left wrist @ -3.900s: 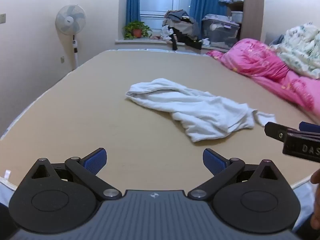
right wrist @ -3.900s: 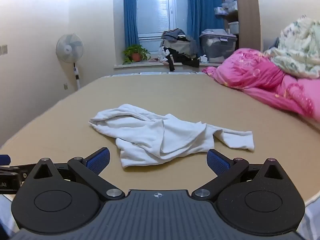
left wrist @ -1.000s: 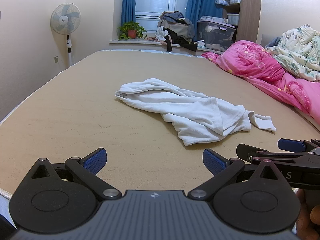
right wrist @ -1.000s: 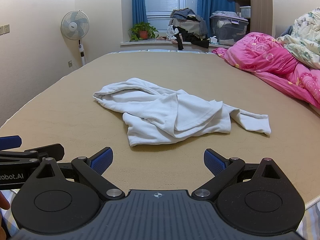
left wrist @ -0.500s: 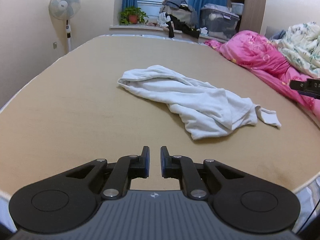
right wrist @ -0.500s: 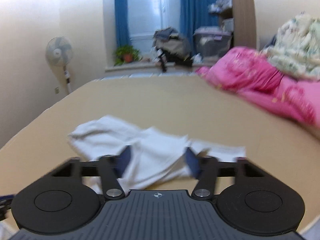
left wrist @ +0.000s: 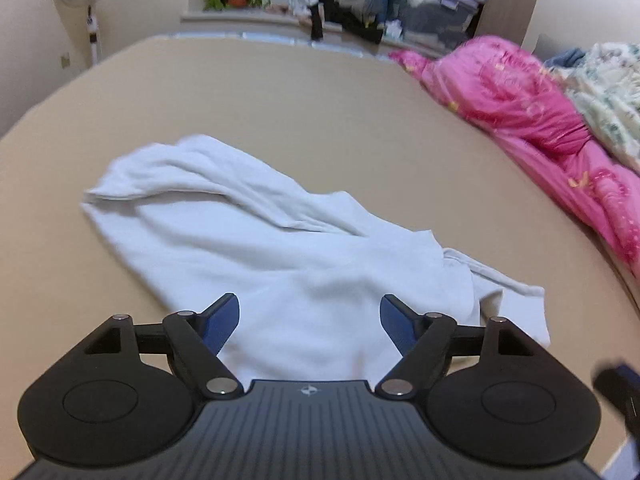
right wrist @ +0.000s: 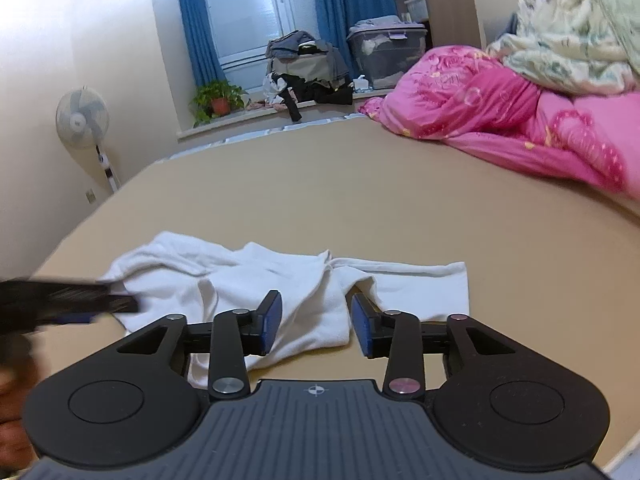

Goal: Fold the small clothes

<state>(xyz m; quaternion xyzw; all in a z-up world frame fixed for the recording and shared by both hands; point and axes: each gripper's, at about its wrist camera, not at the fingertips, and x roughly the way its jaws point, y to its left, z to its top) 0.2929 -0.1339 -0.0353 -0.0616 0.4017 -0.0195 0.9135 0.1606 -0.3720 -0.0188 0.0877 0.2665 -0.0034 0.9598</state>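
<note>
Lying crumpled on the tan bed (left wrist: 320, 92), the white garment (left wrist: 256, 240) sits toward the near edge, one narrow end trailing out to the right. Left gripper (left wrist: 310, 316) is over the garment's near portion; its jaws have just been opening and now stand wide, cloth visible beyond them but not pinched. Right gripper (right wrist: 316, 326) is at the garment's near hem; its jaws have just been opening slightly and stand at a narrow gap, white cloth seen through the gap, blue pads (right wrist: 271, 320) not pressing on it. In the right wrist view the left gripper appears blurred at the left edge. A pink quilt (right wrist: 500, 120) is heaped along the bed's right side, well apart from the garment.
</note>
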